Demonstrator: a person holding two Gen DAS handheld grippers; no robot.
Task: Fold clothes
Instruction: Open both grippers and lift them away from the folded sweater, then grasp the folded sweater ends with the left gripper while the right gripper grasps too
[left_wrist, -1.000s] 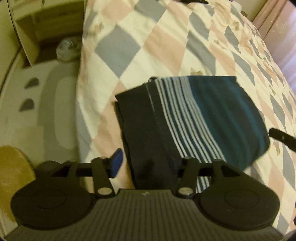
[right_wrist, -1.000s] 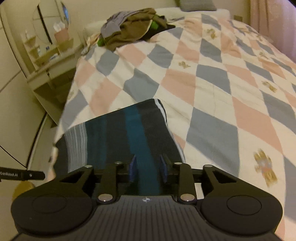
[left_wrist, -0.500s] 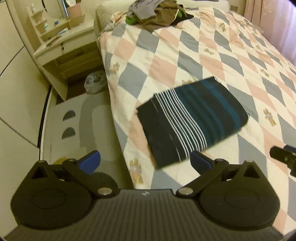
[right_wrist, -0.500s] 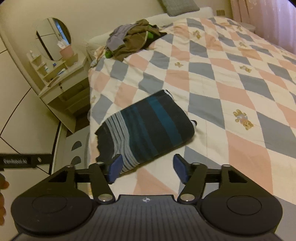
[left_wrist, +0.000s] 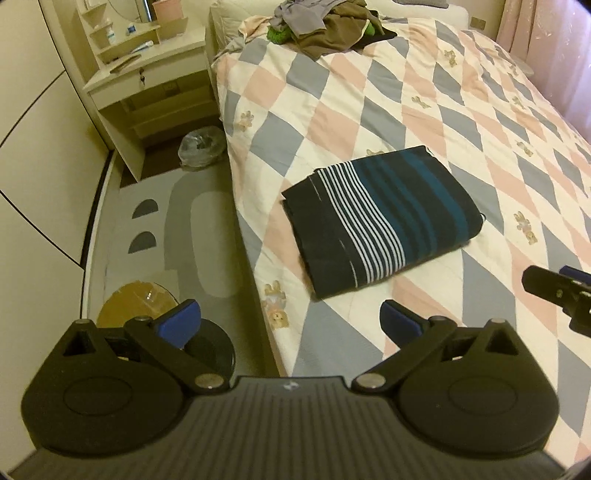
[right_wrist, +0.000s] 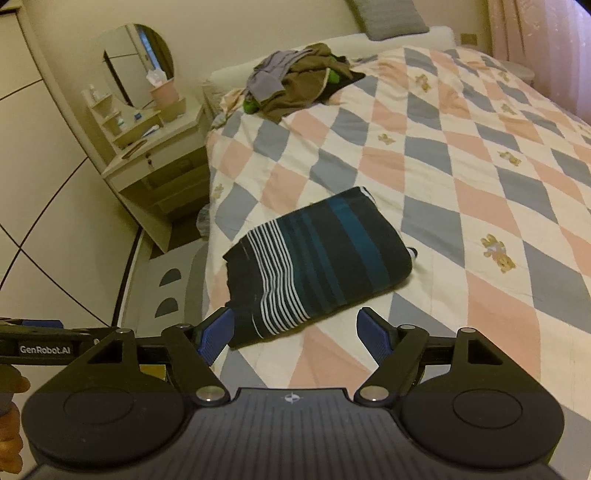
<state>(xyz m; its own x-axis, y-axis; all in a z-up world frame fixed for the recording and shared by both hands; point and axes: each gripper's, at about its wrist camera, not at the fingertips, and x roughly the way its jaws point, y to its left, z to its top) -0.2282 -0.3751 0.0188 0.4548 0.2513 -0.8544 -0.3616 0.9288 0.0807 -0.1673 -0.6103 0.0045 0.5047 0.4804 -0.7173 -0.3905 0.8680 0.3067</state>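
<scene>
Striped garment lay folded on bed; soft, light, likely to slump, so pinch near corners. Left gripper and right gripper jaws apart, empty.

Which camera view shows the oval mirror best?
The right wrist view: the oval mirror appears whole above the bedside cabinet. The left wrist view shows only its bottom edge, cut off by the frame.

Left hand-held gripper and right hand-held gripper both gape, empty.
</scene>
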